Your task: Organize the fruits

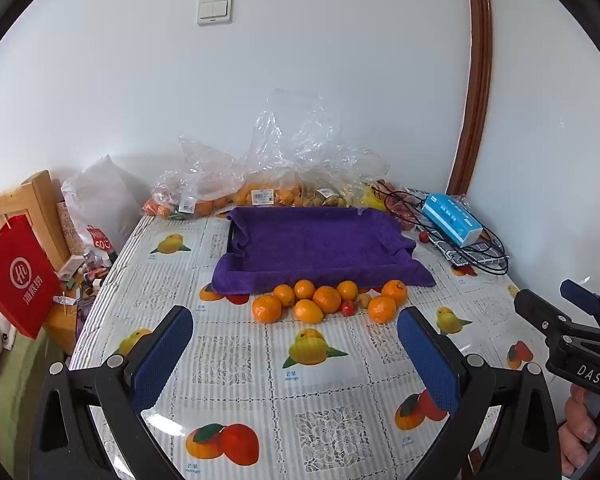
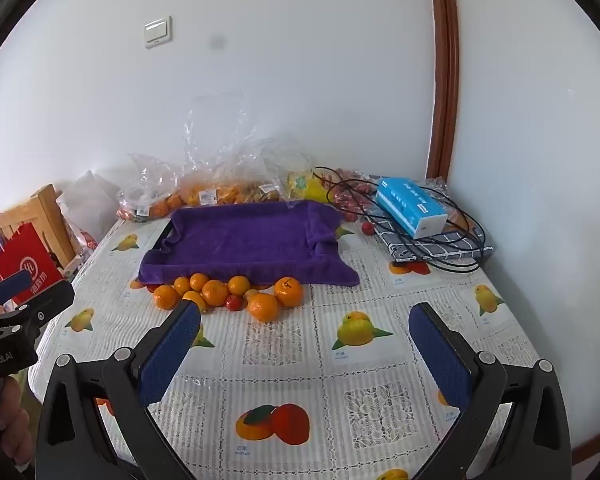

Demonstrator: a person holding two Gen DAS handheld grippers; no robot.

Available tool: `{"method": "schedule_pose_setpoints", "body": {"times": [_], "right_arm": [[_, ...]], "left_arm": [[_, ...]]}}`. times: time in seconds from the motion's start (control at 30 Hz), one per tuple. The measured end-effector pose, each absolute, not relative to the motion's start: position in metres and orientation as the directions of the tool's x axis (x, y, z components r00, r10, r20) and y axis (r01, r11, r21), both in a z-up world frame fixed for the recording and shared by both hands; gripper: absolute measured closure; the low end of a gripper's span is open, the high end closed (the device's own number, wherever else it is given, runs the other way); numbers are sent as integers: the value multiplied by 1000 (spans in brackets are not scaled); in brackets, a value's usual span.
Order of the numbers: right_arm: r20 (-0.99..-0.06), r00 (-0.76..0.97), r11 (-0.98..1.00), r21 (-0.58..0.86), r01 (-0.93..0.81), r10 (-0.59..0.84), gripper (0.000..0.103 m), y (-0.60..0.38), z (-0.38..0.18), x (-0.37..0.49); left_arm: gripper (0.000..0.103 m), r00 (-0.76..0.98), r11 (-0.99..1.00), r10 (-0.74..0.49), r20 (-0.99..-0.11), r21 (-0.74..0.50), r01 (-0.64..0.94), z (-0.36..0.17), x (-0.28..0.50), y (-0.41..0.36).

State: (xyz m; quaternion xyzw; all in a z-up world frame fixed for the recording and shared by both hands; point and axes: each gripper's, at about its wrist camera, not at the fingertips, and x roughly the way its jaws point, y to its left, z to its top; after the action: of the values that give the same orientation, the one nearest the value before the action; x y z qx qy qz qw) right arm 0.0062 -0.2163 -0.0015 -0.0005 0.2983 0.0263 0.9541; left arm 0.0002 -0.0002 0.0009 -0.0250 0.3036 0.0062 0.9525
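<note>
While both tools hang above the desk (image 1: 260,380), nothing has been picked up yet. My left gripper (image 1: 296,344) is wide open and holds nothing. My right gripper (image 2: 304,344) is wide open too, and it is empty.

The fruits (image 1: 328,300) sit in a small bunch on the desk, touching the near edge of the purple tray (image 1: 320,240). Most are round oranges. One little red fruit (image 1: 348,307) hides in the middle of them. The tray has a purple cloth over it, and it is empty.

I think the step now is to reach for the first fruit. To do it well, I would pick one at the outside of the bunch, like the big orange (image 2: 263,307) on the near side, so I do not bump the others and make them roll. I would come down with one finger on each side and squeeze softly.

The oranges are round, so they have no real long way. The bunch itself runs left to right along the front of the tray.
</note>
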Motion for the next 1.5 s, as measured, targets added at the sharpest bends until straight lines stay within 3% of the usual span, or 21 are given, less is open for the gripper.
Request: {"method": "schedule_pose_setpoints", "body": {"times": [1.5], "right_arm": [[-558, 826, 997, 49, -59, 77, 0, -208, 5, -1]], "left_arm": [[1, 841, 997, 0, -541, -64, -41, 6, -7, 4]]}}
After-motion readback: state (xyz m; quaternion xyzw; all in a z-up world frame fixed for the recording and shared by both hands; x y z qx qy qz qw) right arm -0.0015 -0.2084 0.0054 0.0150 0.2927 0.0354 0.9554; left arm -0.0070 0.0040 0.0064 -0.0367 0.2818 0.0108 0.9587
